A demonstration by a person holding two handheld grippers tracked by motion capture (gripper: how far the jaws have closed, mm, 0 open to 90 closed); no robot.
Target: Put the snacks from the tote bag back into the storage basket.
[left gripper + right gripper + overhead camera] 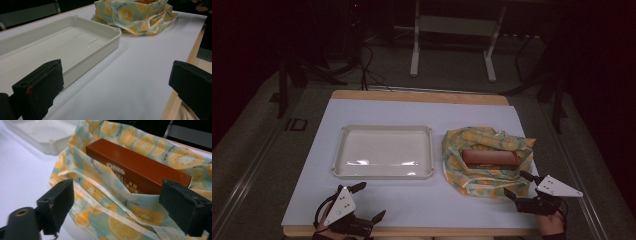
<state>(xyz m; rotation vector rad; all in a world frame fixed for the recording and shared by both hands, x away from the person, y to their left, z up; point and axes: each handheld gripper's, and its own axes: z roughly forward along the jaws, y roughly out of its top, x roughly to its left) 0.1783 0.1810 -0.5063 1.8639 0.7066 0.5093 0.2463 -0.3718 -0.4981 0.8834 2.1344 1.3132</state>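
Dim floor and stand legs lie beyond the white sheet (pixel 377 205) on your table, where your right gripper (pixel 120 205) hangs with jaws wide and empty just short of the fruit-print bag (pixel 140 220), whose mouth gapes toward your fingers (pixel 57 200) so the brown biscuit box (pixel 140 170) lying inside, just past the tips, looks easy to reach. Your left gripper (pixel 115 82) waits open and empty, the empty tray (pixel 75 40) just ahead of its fingers (pixel 42 87), likely ready to receive the box.

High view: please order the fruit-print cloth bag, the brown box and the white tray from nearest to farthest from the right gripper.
1. Fruit-print cloth bag, just beside the right gripper.
2. Brown box, inside the bag.
3. White tray, far on the left.
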